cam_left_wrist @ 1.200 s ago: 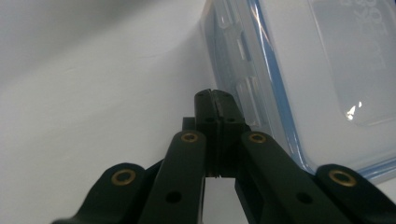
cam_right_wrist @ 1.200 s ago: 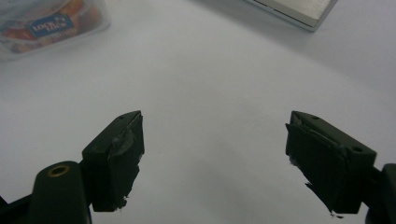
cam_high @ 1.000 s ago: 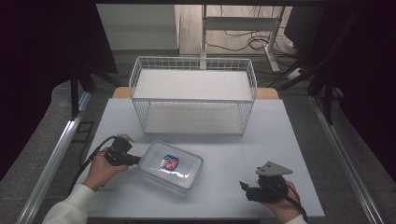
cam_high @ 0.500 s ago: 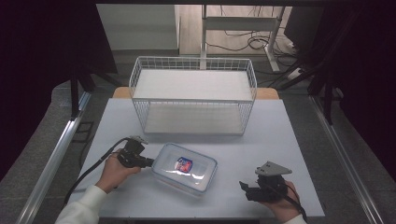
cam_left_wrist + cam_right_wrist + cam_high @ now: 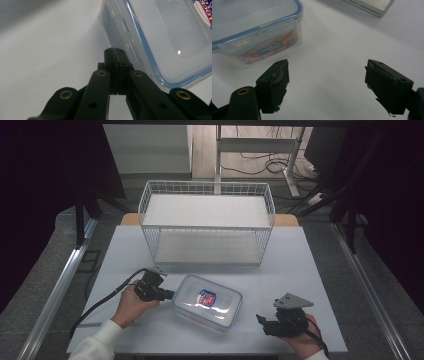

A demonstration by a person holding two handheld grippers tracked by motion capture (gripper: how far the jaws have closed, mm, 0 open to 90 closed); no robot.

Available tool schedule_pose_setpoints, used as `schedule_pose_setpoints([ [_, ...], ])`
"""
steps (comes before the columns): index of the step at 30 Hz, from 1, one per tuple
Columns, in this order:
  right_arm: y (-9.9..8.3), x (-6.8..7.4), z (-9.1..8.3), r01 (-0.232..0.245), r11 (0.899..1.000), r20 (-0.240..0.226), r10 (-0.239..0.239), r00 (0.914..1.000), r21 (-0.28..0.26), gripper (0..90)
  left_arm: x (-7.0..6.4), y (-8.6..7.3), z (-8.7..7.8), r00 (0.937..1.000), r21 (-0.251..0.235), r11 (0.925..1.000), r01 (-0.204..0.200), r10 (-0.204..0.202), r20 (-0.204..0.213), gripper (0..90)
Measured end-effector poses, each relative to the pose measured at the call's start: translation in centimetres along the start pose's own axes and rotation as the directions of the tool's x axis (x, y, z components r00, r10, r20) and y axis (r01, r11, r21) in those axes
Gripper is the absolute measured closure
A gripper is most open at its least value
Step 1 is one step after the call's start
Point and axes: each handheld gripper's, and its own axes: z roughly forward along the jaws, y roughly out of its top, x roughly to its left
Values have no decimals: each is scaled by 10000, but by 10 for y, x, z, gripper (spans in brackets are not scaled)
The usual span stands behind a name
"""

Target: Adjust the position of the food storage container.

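White tabletop [image 5: 310,270] fills the frame's middle. At lower right, the right gripper [image 5: 263,322] rests spread wide. Lower centre, the clear lidded container [image 5: 207,301] lies, the left gripper [image 5: 170,295] pressed closed against its left edge. Farther up stands a wire basket [image 5: 207,222].

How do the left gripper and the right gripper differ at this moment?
The left gripper has its jaws shut together, while the right gripper holds its jaws wide open. The left gripper sits right at the clear container; the right gripper stays apart from it. Both rest low over the white table, each in one hand.
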Motion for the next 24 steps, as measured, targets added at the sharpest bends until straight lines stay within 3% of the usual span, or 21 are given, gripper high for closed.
schedule_pose_setpoints([
  [4, 2, 4, -2, 146, 9998, -92, -147, 9998, -142, 198, -4, -14, -13, 9995, -734, 9973, 2, -24, -307, 889],
  [5, 2, 4, -2, 146, 9998, -92, -147, 9998, -142, 198, -4, -14, -13, 9995, -734, 9973, 2, -24, -307, 883],
  [6, 2, 5, -1, 147, 9997, -153, -150, 9998, -182, 200, -7, -23, -21, 9988, -1052, 9944, -63, 11, -493, 874],
  [8, 2, 5, -1, 146, 9997, -190, -150, 9997, -206, 205, -9, -25, -24, 9982, -1147, 9934, -85, 16, -604, 826],
  [9, 2, 6, -1, 150, 9996, -218, -155, 9996, -242, 214, -12, -29, -29, 9961, -1367, 9904, -197, 76, -883, 826],
  [10, 3, 7, -2, 136, 9995, -332, -146, 9993, -299, 227, -15, -32, -33, 9946, -1605, 9867, -250, 83, -1037, 775],
  [11, 5, 9, -4, 167, 9989, -548, -191, 9983, -430, 258, -21, -37, -39, 9923, -1963, 9801, -295, 51, -1235, 612],
  [12, 5, 9, -4, 167, 9989, -548, -191, 9983, -430, 258, -21, -37, -39, 9923, -1963, 9801, -295, 51, -1235, 540],
  [13, 7, 11, -5, 185, 9985, -685, -221, 9974, -519, 279, -24, -39, -40, 9913, -2097, 9773, -304, 26, -1318, 540],
  [15, 15, 21, -8, 371, 9962, -1399, -479, 9890, -788, 371, -30, -44, -40, 9888, -2157, 9761, -264, -62, -1490, 404],
  [16, 15, 21, -8, 371, 9962, -1399, -479, 9890, -788, 371, -30, -44, -40, 9888, -2157, 9761, -264, -62, -1490, 365],
  [17, 17, 24, -8, 434, 9957, -1625, -562, 9851, -815, 405, -31, -45, -39, 9872, -2088, 9775, -283, -55, -1596, 365],
  [18, 20, 30, -8, 615, 9947, -2041, -772, 9759, -824, 438, -31, -45, -39, 9856, -2053, 9783, -289, -63, -1689, 329],
  [19, 24, 42, -8, 1078, 9906, -2543, -1260, 9589, -841, 503, -32, -46, -38, 9846, -2025, 9790, -237, -122, -1742, 286],
  [20, 24, 42, -8, 1078, 9906, -2543, -1260, 9589, -841, 503, -32, -46, -38, 9846, -2025, 9790, -237, -122, -1742, 280],
  [21, 28, 54, -6, 1501, 9857, -2952, -1664, 9408, -771, 563, -32, -46, -38, 9850, -2016, 9792, -247, -107, -1723, 275],
  [22, 28, 54, -6, 1501, 9857, -2952, -1664, 9408, -771, 563, -32, -46, -38, 9856, -1994, 9796, -260, -83, -1690, 275],
  [23, 30, 65, -2, 1878, 9800, -3326, -1988, 9219, -653, 635, -32, -47, -38, 9860, -1931, 9807, -307, -20, -1666, 266],
  [24, 31, 71, 1, 2011, 9780, -3504, -2078, 9132, -558, 674, -32, -47, -38, 9863, -1923, 9808, -319, -2, -1648, 265],
])
